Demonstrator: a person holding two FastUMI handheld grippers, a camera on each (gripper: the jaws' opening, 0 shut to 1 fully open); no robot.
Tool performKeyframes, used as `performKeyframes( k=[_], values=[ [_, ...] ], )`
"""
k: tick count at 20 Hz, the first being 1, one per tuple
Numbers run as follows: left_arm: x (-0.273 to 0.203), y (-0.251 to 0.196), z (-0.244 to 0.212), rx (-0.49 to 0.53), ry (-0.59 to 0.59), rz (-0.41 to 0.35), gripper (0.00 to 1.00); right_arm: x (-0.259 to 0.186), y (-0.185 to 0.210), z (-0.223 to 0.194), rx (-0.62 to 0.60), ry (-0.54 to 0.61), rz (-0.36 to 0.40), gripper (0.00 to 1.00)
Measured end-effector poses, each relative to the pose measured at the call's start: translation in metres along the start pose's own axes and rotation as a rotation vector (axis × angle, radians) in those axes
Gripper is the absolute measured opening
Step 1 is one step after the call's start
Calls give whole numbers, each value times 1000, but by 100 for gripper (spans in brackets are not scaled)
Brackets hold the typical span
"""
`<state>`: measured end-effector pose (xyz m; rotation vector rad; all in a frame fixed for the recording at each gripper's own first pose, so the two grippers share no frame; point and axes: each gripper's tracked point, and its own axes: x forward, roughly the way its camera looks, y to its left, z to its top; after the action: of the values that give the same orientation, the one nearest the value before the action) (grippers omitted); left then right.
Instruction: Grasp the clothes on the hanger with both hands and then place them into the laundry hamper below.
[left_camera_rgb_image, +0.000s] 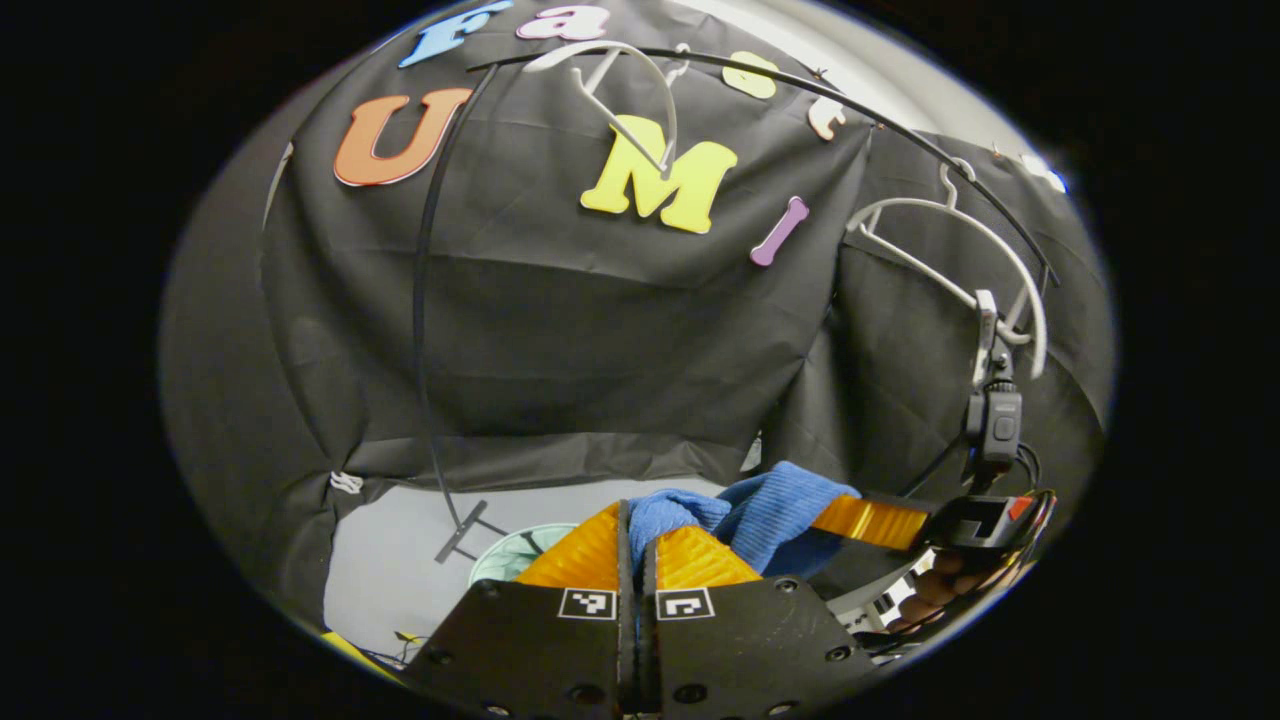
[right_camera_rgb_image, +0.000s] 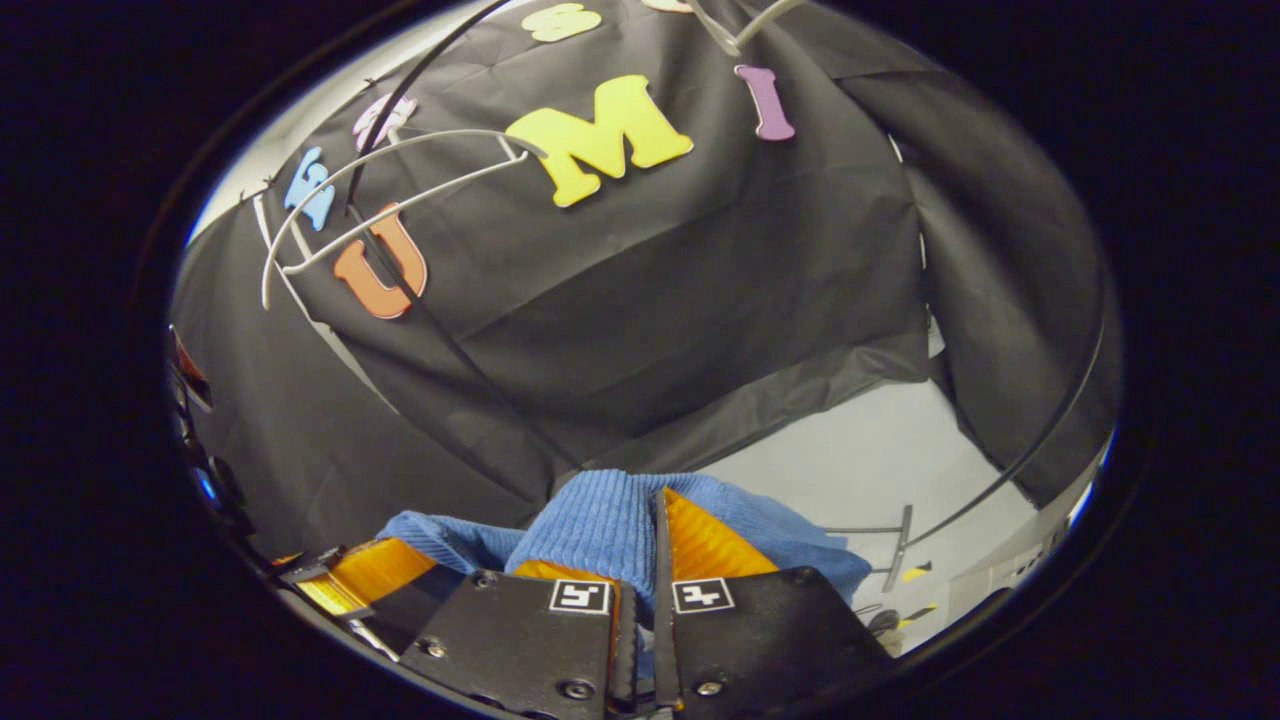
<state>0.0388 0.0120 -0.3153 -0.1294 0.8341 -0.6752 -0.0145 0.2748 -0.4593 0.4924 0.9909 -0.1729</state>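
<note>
A blue ribbed garment (left_camera_rgb_image: 775, 505) hangs bunched between both grippers, off the hangers. In the left gripper view my left gripper (left_camera_rgb_image: 636, 525) is shut, its orange fingers pinching a fold of the blue cloth. Farther right, the right gripper's orange finger (left_camera_rgb_image: 870, 520) runs into the same garment, with a hand (left_camera_rgb_image: 940, 590) behind it. In the right gripper view my right gripper (right_camera_rgb_image: 657, 510) is shut on the garment (right_camera_rgb_image: 600, 520), which drapes over its left finger. The left gripper's finger (right_camera_rgb_image: 375, 568) shows at lower left. Below, a pale green round hamper (left_camera_rgb_image: 520, 550) stands on the floor.
Bare white hangers (left_camera_rgb_image: 640, 110) (left_camera_rgb_image: 960, 260) hang from a thin black rail (left_camera_rgb_image: 800, 85) overhead. Another white hanger (right_camera_rgb_image: 400, 180) shows in the right gripper view. The rack's black pole (left_camera_rgb_image: 425, 330) and foot (left_camera_rgb_image: 460, 530) stand on grey floor (right_camera_rgb_image: 880, 460).
</note>
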Motion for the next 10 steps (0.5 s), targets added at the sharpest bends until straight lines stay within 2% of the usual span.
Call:
performKeyframes(
  k=[10],
  values=[
    [8, 15, 25, 9, -31, 10, 0, 16, 82, 13, 20, 68, 245, 10]
  ],
)
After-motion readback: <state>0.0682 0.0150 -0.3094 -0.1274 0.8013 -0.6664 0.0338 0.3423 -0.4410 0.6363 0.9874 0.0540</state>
